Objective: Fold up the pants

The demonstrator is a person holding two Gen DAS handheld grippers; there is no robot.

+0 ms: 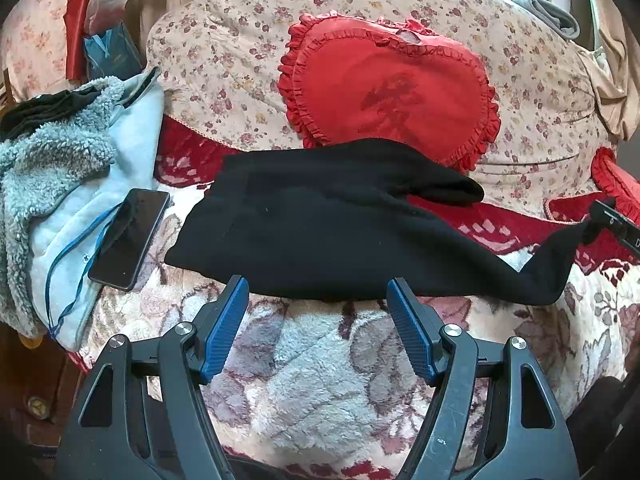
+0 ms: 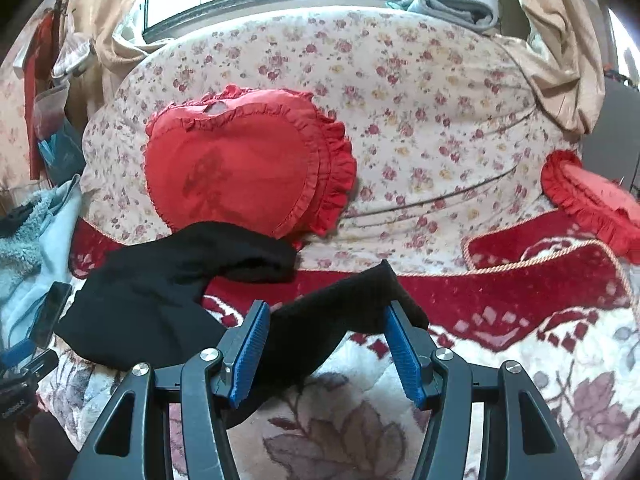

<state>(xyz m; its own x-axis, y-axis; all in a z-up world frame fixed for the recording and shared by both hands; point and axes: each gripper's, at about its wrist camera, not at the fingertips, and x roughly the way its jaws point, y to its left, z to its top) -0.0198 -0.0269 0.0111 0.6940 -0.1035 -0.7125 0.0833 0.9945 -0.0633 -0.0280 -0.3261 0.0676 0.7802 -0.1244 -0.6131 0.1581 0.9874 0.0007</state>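
Observation:
Black pants lie on a floral fleece blanket, waist to the left, one leg folded back near the red pillow, the other stretching right. My left gripper is open and empty, its tips just short of the pants' near edge. In the right wrist view, the end of a black pant leg lies between the blue pads of my right gripper, whose jaws stand wide apart. In the left wrist view the right gripper shows at the far right, at that leg end.
A red heart pillow leans on a floral quilt behind the pants. A phone lies on a pale blue fleece jacket at left. A second red pillow sits at right.

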